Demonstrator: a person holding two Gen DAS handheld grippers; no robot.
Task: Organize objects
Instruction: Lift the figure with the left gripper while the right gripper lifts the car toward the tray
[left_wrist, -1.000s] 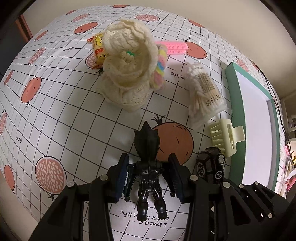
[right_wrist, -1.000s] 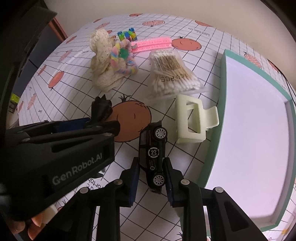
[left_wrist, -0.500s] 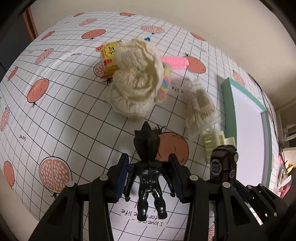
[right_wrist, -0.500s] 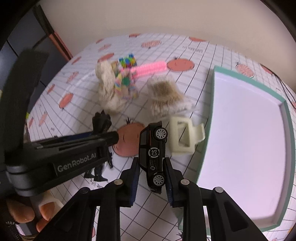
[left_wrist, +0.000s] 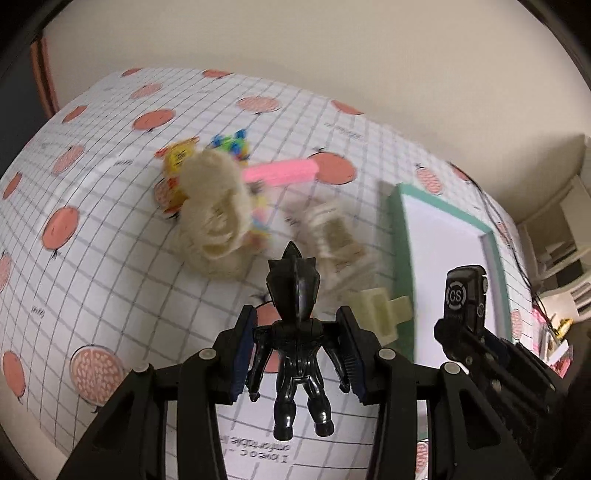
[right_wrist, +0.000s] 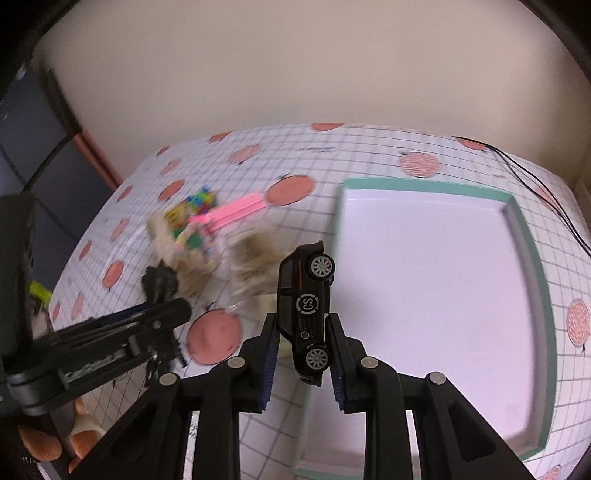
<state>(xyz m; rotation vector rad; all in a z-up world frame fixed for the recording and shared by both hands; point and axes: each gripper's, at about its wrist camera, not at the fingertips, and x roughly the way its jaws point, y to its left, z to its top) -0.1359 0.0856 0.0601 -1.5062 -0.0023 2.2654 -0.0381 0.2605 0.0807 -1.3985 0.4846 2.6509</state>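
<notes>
Figure (left_wrist: 297, 325) & car (right_wrist: 308, 306) gripped, prob. airborne

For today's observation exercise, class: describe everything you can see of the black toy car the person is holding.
The black toy car is small and glossy, plastic or metal by its look, with silver spoked wheels and a white circular "CS" emblem. The right gripper is shut on it, pads pressing roof and underside, so one side faces the camera and the car points away along the fingers. It hangs in the air near the green-rimmed tray; only the pads touch it.
</notes>
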